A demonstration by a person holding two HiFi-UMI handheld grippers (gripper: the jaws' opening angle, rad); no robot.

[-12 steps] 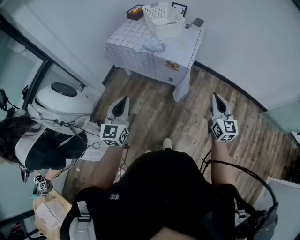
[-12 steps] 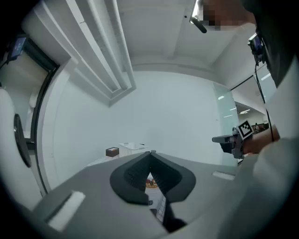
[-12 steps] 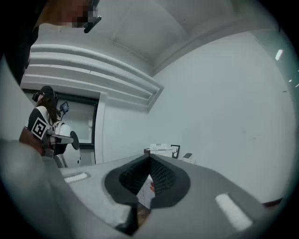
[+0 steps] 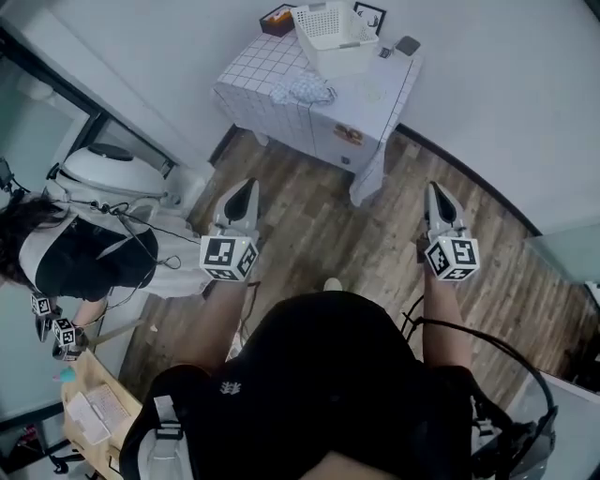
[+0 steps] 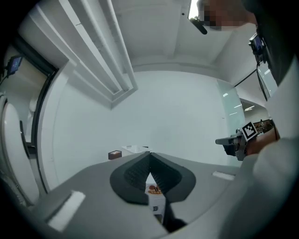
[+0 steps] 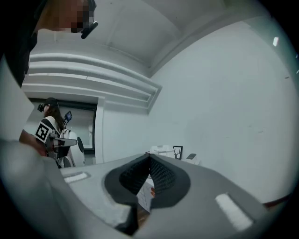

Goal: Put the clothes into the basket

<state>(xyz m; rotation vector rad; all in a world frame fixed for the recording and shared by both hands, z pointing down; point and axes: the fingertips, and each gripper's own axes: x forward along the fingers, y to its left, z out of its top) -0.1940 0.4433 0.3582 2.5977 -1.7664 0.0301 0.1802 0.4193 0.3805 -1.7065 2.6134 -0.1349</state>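
A crumpled pale blue garment (image 4: 302, 89) lies on the checked tablecloth (image 4: 267, 70) of a small table against the far wall. Behind it on the same table stands the white slatted basket (image 4: 330, 33). Both grippers hang in the air over the wooden floor, well short of the table. My left gripper (image 4: 245, 189) is shut and empty, its pads meeting at the tips (image 5: 149, 155). My right gripper (image 4: 435, 191) is also shut with nothing in it (image 6: 149, 157). The basket (image 6: 160, 150) shows small and far off in the right gripper view.
On the table are also a brown box (image 4: 275, 19), a framed picture (image 4: 368, 14) and a small dark object (image 4: 408, 44). Another person (image 4: 84, 262) stands at the left beside a white rounded machine (image 4: 112, 169). A dark skirting runs along the white wall.
The table and basket sit slightly higher in the head view. The person at the left has shifted leftward and lower. Both grippers stay shut and hold about the same pose.
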